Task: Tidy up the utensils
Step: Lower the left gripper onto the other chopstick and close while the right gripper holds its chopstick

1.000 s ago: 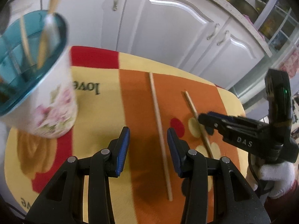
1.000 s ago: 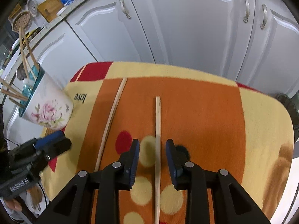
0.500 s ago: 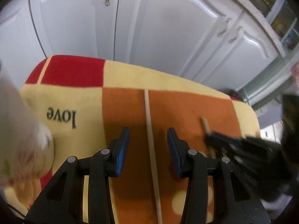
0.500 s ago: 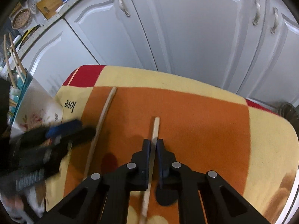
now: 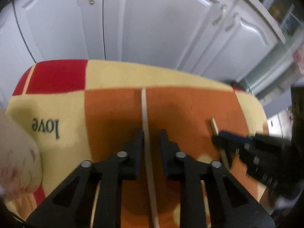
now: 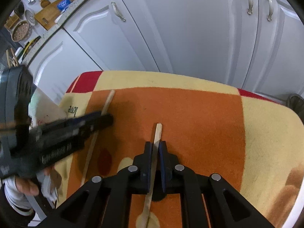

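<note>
Two wooden chopsticks lie on an orange, yellow and red cloth [image 5: 114, 76]. My left gripper [image 5: 151, 135] is open, its jaws either side of the left chopstick [image 5: 143, 106] without gripping it. My right gripper [image 6: 155, 146] is shut on the right chopstick [image 6: 157, 131], whose tip sticks out past the fingers. The right gripper also shows in the left wrist view [image 5: 247, 148], and the left gripper shows blurred in the right wrist view [image 6: 76, 125] over the left chopstick [image 6: 108, 100]. The floral utensil cup [image 5: 17, 152] is at the left edge, blurred.
White kitchen cabinet doors [image 6: 190, 28] stand just beyond the cloth's far edge. A counter with boards and bowls [image 6: 43, 11] is at the upper left. The cloth [image 6: 266, 123] extends to the right of the right gripper.
My right gripper closed on the right chopstick. My left gripper moved forward along the left chopstick and narrowed its jaws around it; the cup slid out to the left edge.
</note>
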{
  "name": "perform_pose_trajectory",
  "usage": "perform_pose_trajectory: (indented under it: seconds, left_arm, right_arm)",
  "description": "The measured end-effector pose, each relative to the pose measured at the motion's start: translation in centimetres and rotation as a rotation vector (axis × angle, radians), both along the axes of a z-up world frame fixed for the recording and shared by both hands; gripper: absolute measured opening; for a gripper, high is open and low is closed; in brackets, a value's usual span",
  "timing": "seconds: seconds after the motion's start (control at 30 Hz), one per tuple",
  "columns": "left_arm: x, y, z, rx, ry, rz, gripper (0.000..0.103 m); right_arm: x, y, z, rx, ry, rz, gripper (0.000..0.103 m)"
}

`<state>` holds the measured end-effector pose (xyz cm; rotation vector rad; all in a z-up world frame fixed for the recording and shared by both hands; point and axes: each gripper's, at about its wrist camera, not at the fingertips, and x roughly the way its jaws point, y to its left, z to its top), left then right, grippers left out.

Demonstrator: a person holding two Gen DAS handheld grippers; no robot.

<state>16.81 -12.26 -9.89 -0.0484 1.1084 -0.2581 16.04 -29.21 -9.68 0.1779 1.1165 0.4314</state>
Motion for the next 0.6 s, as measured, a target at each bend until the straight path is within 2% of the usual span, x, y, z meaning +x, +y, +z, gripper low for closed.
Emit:
perform_pose_trajectory:
  seconds: [0.23, 0.37, 0.43, 0.47, 0.5, 0.6]
  left_arm:
    - [-4.8, 1.9, 0.1, -0.011, 0.034, -0.019, 0.006]
    - [-5.0, 2.0, 0.4, -0.013, 0.031, -0.013, 0.006]
    - [-4.3, 2.0, 0.8, -0.025, 0.03, 0.004, 0.013]
    - [-3.8, 2.0, 0.9, -0.03, 0.03, 0.012, 0.025]
    - [-3.4, 1.6, 1.0, -0.033, 0.026, 0.017, 0.034]
    - [-1.2, 0.9, 1.1, -0.015, 0.014, 0.045, 0.034]
  right_arm:
    - [-3.0, 1.8, 0.3, -0.04, 0.011, 0.08, 0.006]
    - [-3.2, 1.8, 0.3, -0.05, 0.013, 0.059, 0.006]
    - [-3.0, 1.8, 0.3, -0.06, 0.022, 0.049, 0.007]
    - [-3.0, 1.8, 0.4, -0.067, 0.02, 0.048, 0.009]
    - [-2.8, 1.9, 0.4, -0.078, 0.014, 0.049, 0.013]
    - [-2.3, 2.1, 0.5, -0.085, 0.009, 0.051, 0.017]
